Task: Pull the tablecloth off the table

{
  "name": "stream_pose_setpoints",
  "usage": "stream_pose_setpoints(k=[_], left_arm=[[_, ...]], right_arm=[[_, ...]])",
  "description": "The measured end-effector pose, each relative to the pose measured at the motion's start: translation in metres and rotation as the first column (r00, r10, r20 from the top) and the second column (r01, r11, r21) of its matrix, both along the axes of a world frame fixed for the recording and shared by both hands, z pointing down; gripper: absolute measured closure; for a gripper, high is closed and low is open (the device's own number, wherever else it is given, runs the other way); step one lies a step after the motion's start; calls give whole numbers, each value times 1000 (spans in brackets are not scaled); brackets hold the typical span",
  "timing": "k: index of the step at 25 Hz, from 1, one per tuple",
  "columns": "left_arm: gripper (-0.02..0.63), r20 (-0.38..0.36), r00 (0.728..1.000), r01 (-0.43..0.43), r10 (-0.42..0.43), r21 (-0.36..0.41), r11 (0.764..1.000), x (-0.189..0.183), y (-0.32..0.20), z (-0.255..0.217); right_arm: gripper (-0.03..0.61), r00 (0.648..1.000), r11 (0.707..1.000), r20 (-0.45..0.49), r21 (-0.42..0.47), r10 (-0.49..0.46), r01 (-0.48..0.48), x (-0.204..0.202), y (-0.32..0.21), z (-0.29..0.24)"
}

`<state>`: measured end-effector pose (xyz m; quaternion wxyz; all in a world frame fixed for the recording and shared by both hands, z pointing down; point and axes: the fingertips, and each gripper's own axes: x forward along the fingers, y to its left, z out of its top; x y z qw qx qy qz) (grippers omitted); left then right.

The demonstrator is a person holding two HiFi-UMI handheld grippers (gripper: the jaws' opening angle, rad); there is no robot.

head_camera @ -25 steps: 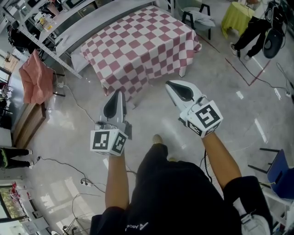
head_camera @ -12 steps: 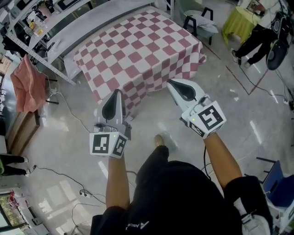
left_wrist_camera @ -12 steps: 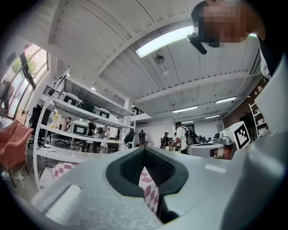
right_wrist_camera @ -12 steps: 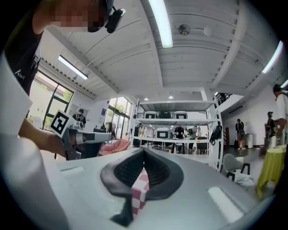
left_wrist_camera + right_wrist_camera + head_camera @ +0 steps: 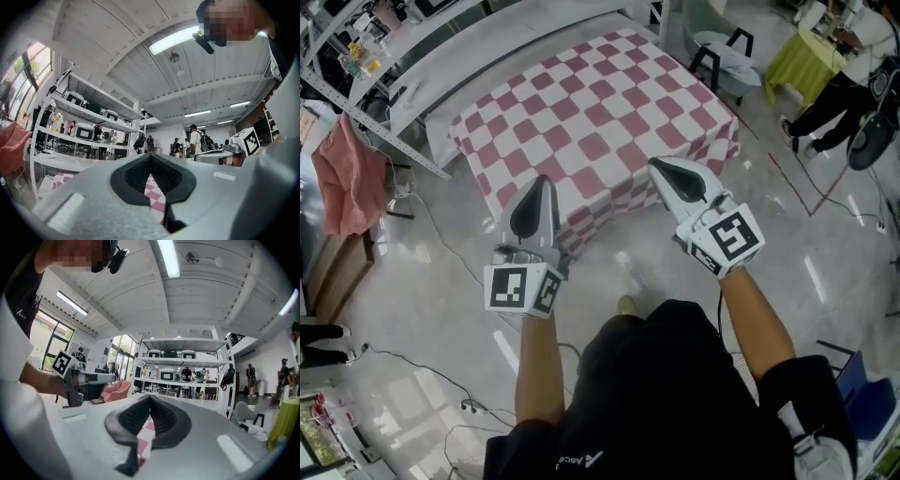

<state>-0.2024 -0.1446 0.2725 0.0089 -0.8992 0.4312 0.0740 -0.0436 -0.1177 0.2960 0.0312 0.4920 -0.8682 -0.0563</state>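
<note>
Your left gripper (image 5: 541,183) has its jaws pressed together on nothing, and its tip is aimed at the near left corner of the checked tablecloth (image 5: 600,112). The cloth lies spread over the tabletop straight ahead, its near hem hanging down and running left to right past both tips. Your right gripper (image 5: 656,164), jaws likewise closed and empty, points at that same hem. Neither looks clearly nearer.

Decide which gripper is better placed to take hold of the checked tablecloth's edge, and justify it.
Left, narrowly. The left gripper lines up with the tablecloth's hanging near corner; the right gripper shows over its side edge. Both are shut, empty and not touching the cloth, so it's close.
</note>
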Motion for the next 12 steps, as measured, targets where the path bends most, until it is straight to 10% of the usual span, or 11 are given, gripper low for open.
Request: stream_pose_setpoints(k=[12], left_arm=[[604,27,995,100,-98,-57,993,10,-98,34]], right_arm=[[577,999,995,-18,-89,-34,32,23,-119,40]])
